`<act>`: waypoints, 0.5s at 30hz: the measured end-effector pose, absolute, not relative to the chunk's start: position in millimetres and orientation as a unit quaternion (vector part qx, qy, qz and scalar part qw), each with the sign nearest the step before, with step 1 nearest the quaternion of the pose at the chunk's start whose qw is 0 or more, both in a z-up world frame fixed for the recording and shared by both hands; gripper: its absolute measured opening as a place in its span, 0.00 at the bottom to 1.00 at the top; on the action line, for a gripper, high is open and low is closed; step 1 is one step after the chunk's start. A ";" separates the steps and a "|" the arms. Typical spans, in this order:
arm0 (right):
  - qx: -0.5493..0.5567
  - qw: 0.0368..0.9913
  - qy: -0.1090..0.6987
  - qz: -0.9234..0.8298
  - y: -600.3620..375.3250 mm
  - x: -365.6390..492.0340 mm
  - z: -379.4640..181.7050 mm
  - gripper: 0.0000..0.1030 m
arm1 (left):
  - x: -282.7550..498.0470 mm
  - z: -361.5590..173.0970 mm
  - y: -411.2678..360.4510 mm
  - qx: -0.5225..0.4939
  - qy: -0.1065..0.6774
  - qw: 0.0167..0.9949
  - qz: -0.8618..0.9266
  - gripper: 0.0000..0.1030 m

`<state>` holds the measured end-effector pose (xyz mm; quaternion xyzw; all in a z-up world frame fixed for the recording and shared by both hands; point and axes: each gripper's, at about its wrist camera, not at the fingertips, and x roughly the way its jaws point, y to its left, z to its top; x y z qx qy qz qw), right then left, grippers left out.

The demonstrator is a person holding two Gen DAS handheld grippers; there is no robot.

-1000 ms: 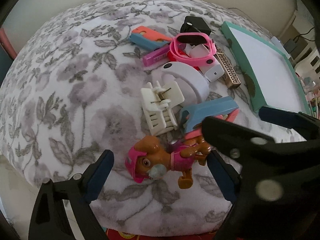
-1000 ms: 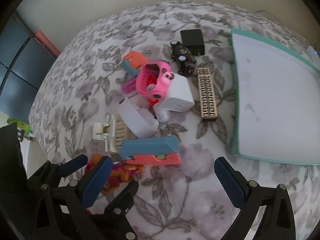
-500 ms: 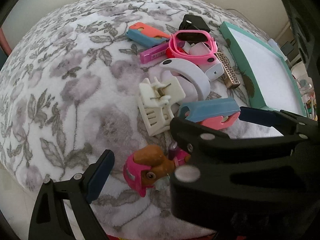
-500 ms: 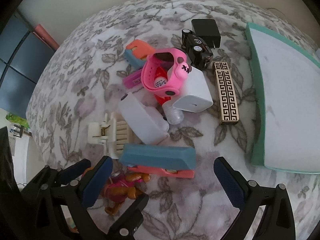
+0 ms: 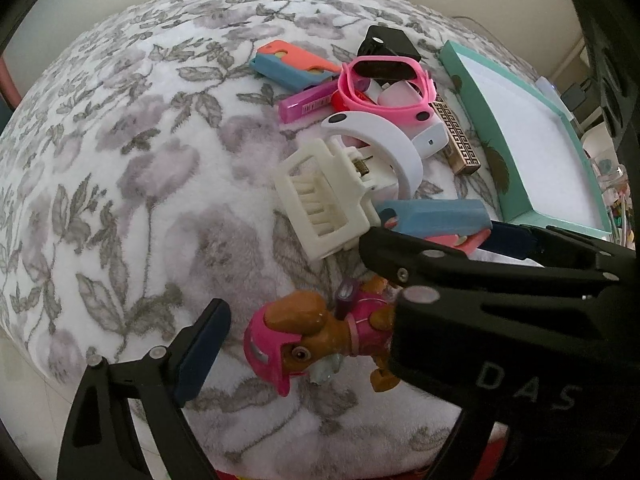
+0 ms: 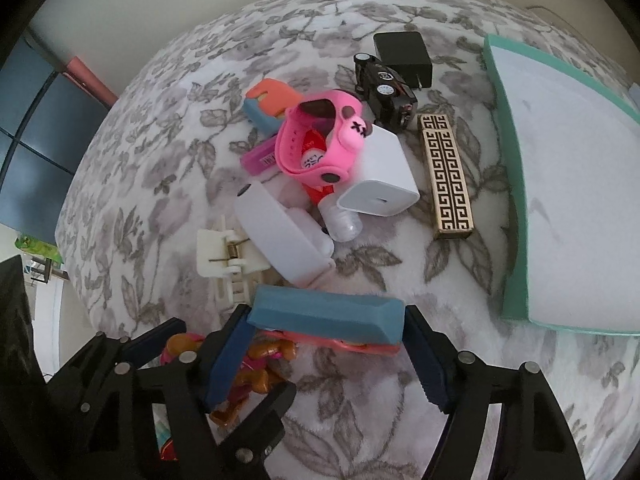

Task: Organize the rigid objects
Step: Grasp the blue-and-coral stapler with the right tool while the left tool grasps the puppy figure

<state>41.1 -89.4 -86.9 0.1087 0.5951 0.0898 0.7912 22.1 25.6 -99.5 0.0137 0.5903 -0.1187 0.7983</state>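
Note:
A blue and coral block (image 6: pixel 324 312) lies on the flowered blanket at the near end of a pile of small items. My right gripper (image 6: pixel 326 318) straddles it lengthwise with its jaws closing, and the blue pads meet its two ends. A brown toy dog in a pink suit (image 5: pixel 304 340) lies just left of the block. My left gripper (image 5: pixel 316 332) stands open around the dog without touching it. Its left finger (image 5: pixel 200 352) shows, while the right gripper's black body hides the other. The dog (image 6: pixel 256 364) also peeks out behind the right gripper's left finger.
A teal tray (image 6: pixel 516 216) with a white floor sits at the right. The pile holds a white claw clip (image 5: pixel 324 208), a white band (image 5: pixel 384 140), a pink watch (image 6: pixel 320 140), a white charger cube (image 6: pixel 380 176), a gold patterned box (image 6: pixel 448 172) and a black toy car (image 6: pixel 384 92).
My right gripper has come down over the blue and coral block and narrowed its jaws onto its ends. Its body now covers the dog's rear in the left wrist view.

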 end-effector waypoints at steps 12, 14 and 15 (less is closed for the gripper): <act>0.144 0.784 0.600 0.066 -115.6 32.5 -87.0 0.75 | 24.6 -97.4 9.8 0.035 0.586 0.801 -0.116 0.74; 0.145 0.784 0.600 0.064 -117.4 31.5 -86.3 0.75 | 24.8 -98.1 9.0 0.039 0.585 0.802 -0.115 0.74; 0.145 0.784 0.601 0.063 -117.9 31.2 -86.1 0.75 | 25.5 -98.2 8.3 0.040 0.585 0.802 -0.115 0.74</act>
